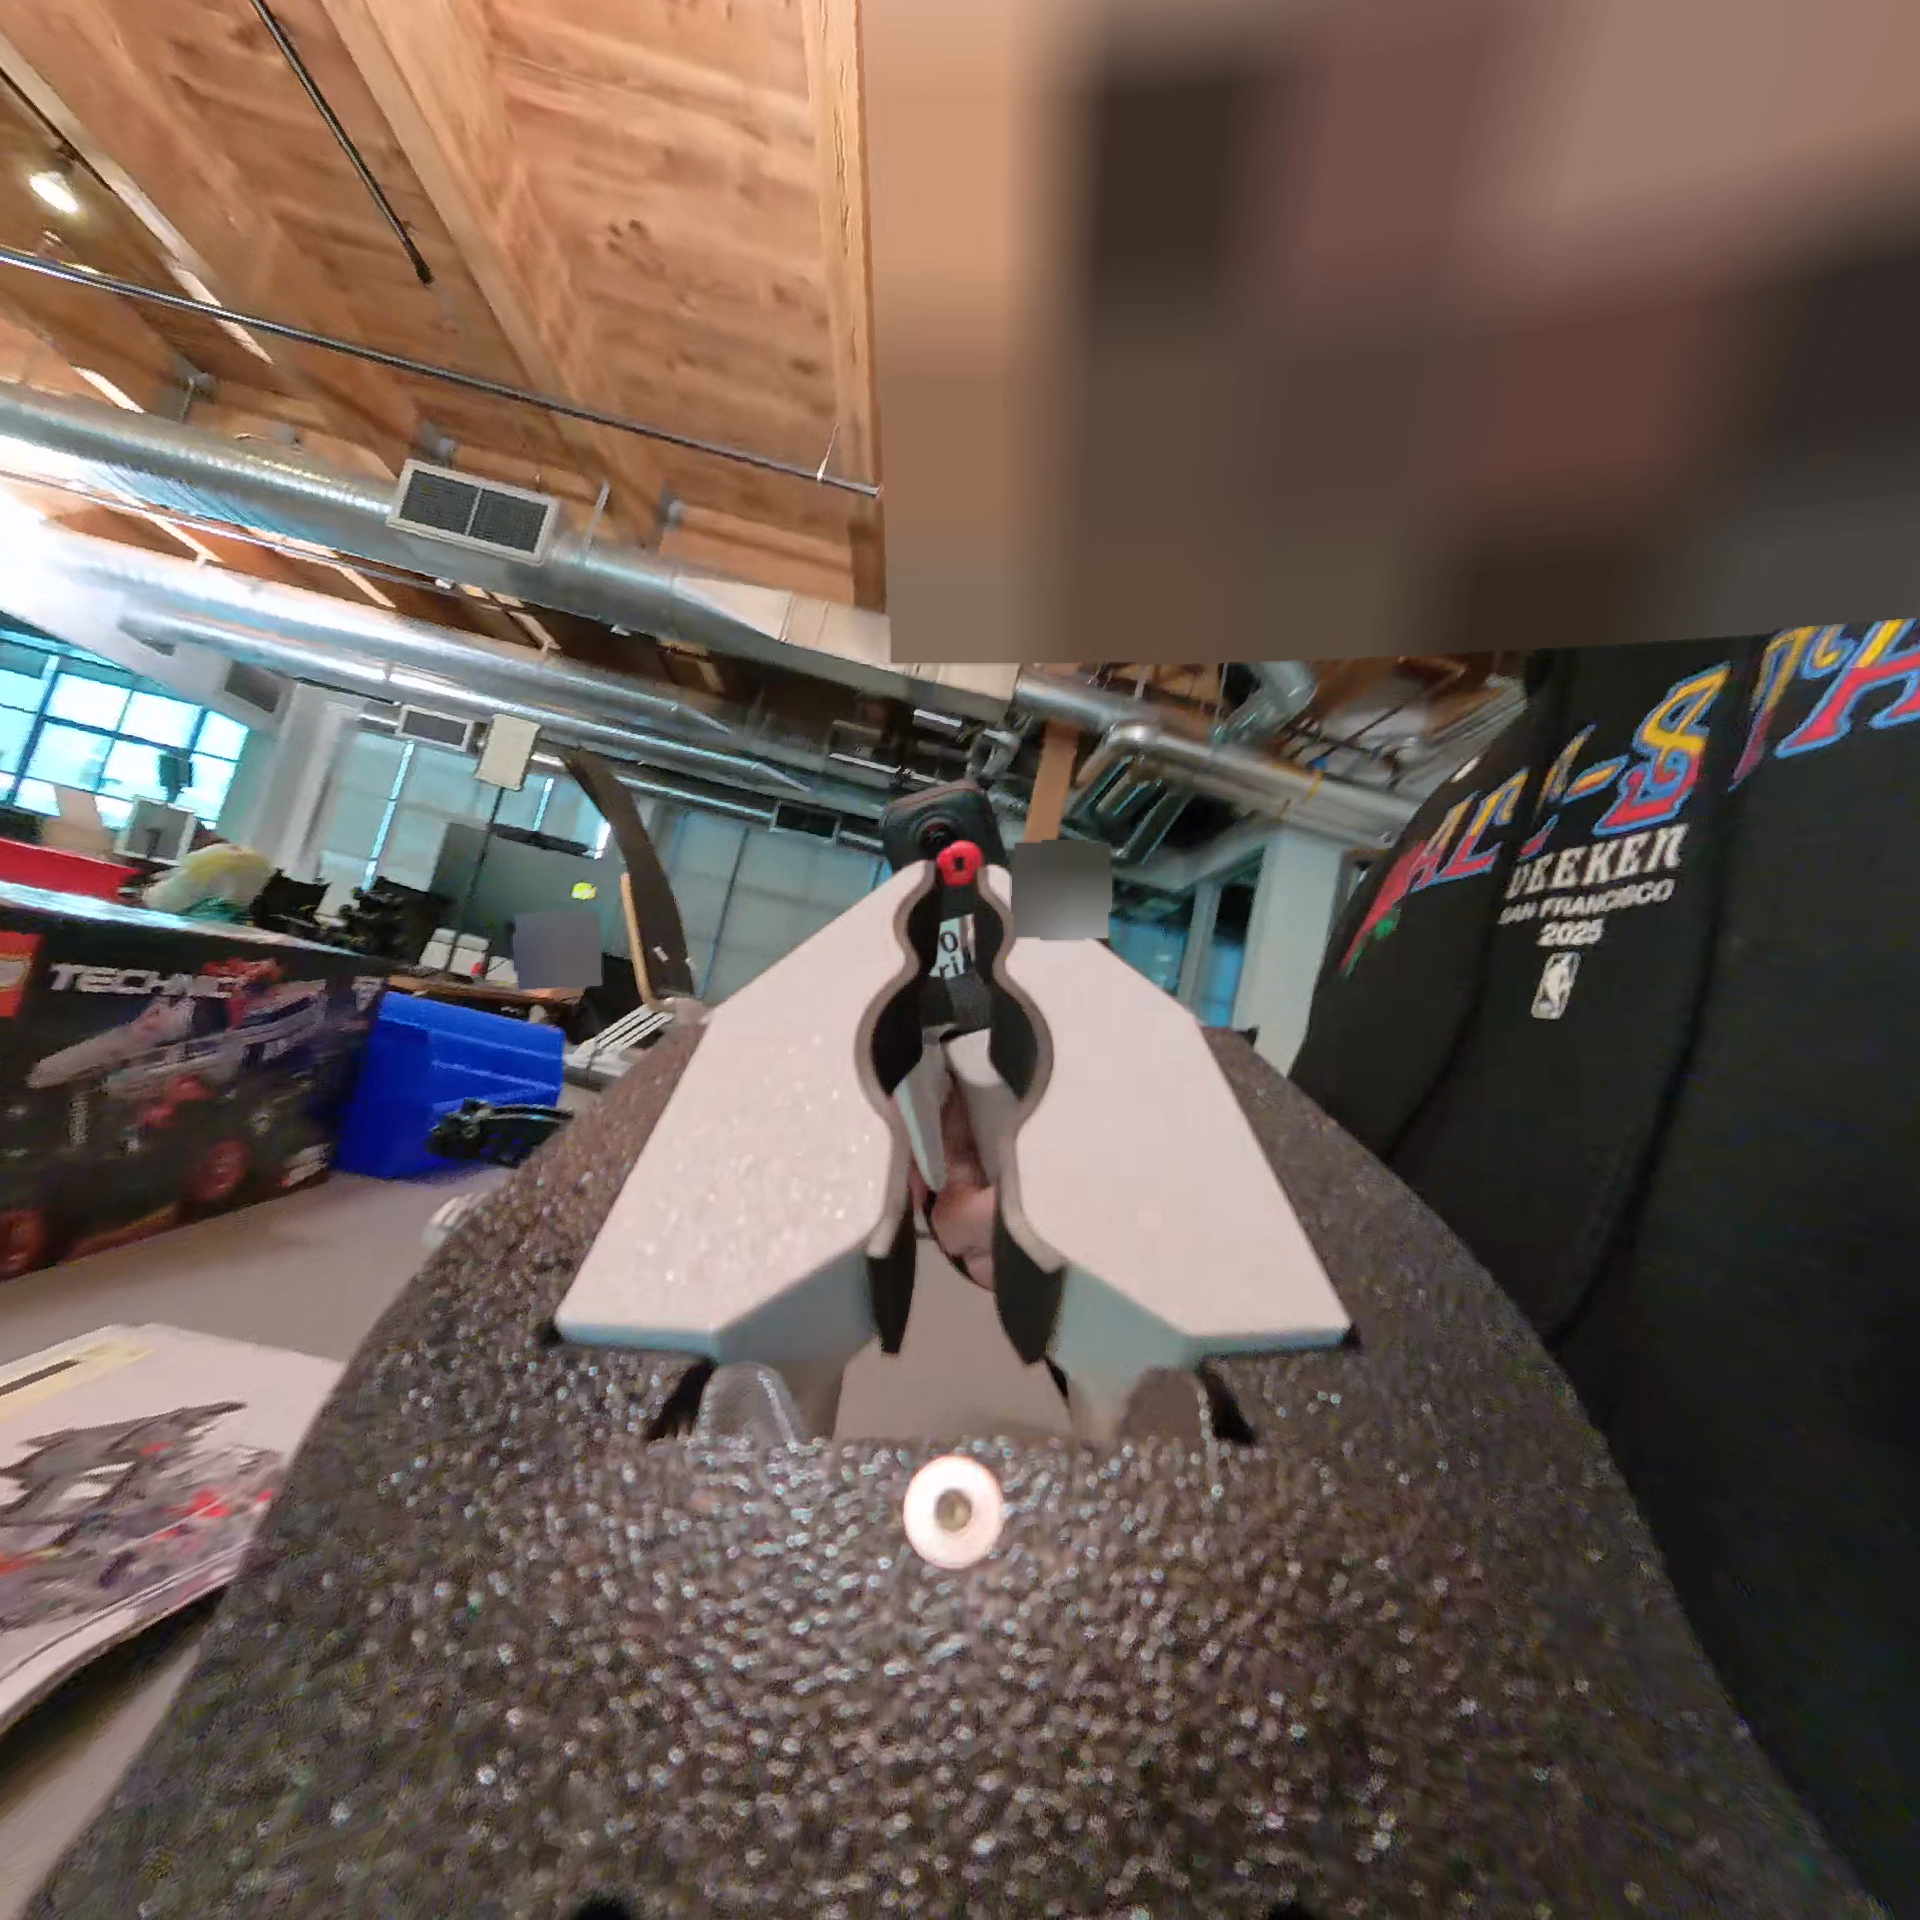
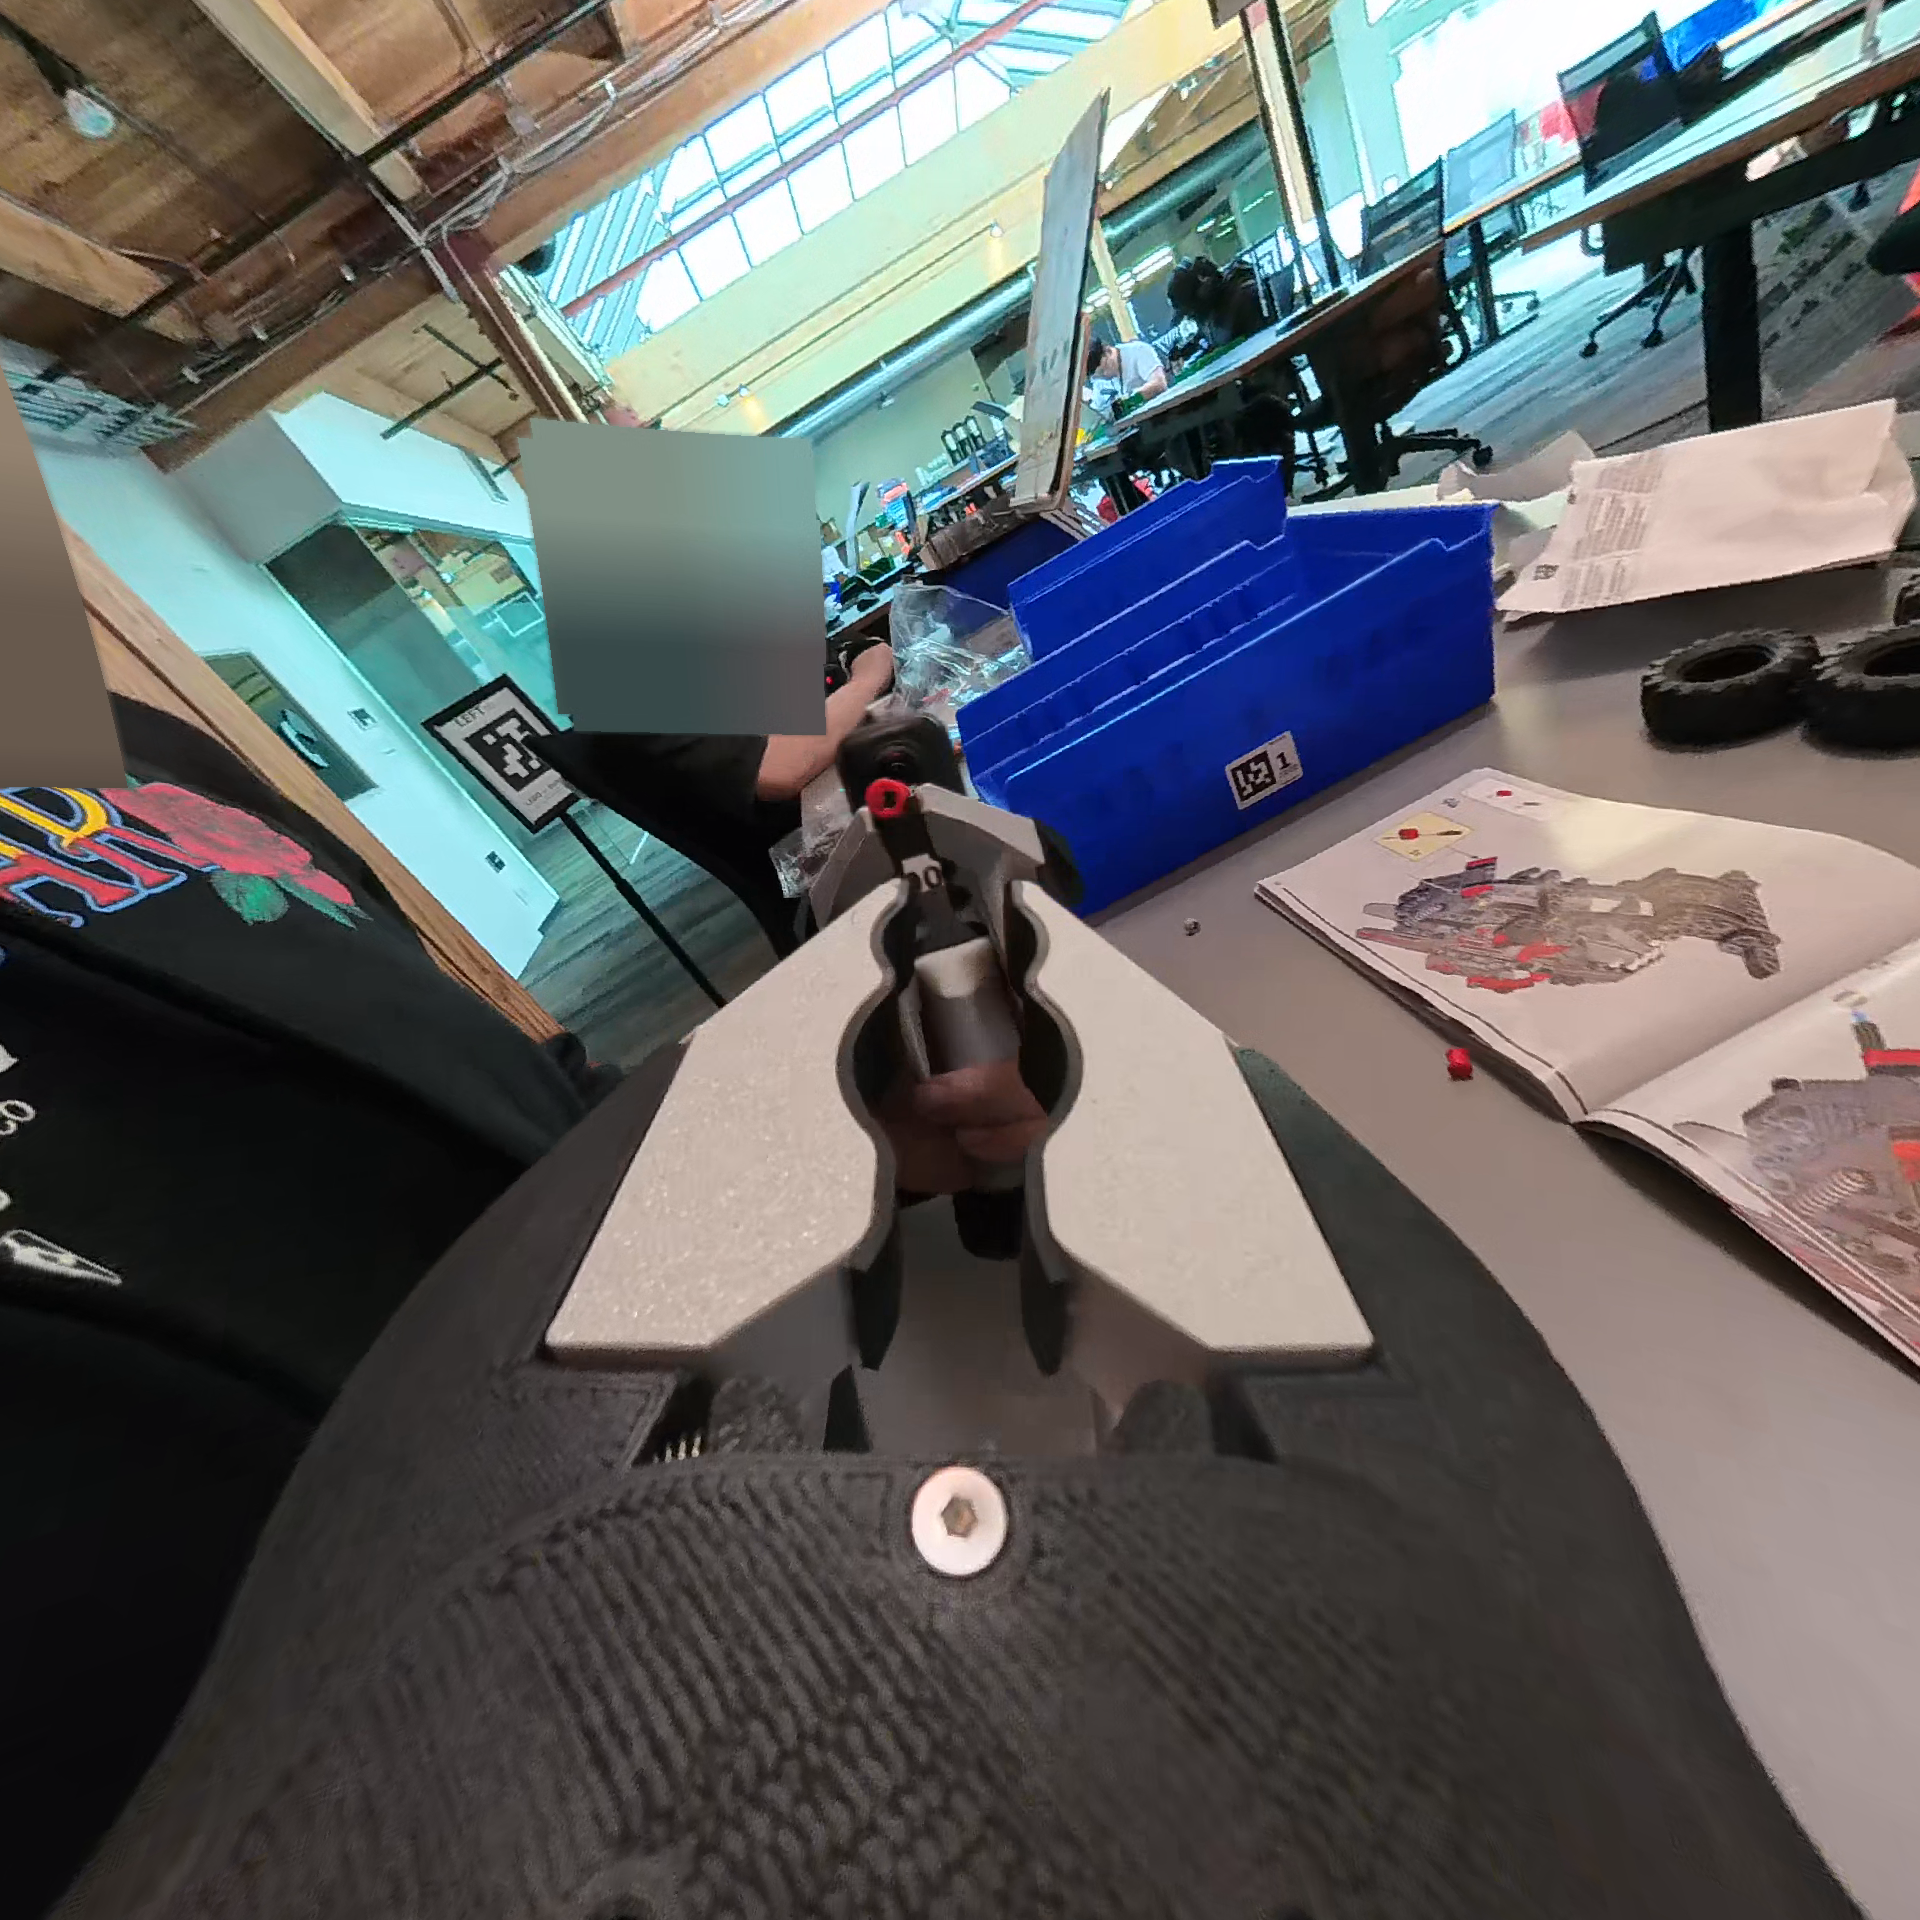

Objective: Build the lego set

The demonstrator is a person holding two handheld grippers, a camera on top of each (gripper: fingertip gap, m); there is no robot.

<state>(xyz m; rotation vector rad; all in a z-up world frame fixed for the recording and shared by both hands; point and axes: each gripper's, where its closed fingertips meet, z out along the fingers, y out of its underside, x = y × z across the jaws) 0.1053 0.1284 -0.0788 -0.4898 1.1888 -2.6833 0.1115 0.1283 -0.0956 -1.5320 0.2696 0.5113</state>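
My two grippers point at each other above the grey table (image 2: 1351, 1299), tips almost touching. A small red lego piece (image 1: 958, 862) sits at the tip of my left gripper (image 1: 957, 885), whose fingers are closed in on it. In the right wrist view the red piece (image 2: 886, 798) shows at the far gripper's tip, just beyond my right gripper (image 2: 961, 899). The right jaws stand a narrow gap apart. The other gripper's dark parts fill that gap, so I cannot tell whether they hold anything.
An open instruction booklet (image 2: 1558, 935) lies on the table to the right, with a loose red piece (image 2: 1459, 1062) beside it. Behind it are a blue bin (image 2: 1247, 665), black tyres (image 2: 1725, 686) and a paper bag (image 2: 1714, 520). The set's box (image 1: 156, 1070) stands left. A person's black shirt (image 1: 1610, 1039) is close. It is some 20 centimetres from my right tips to the loose red piece (image 2: 1459, 1062).
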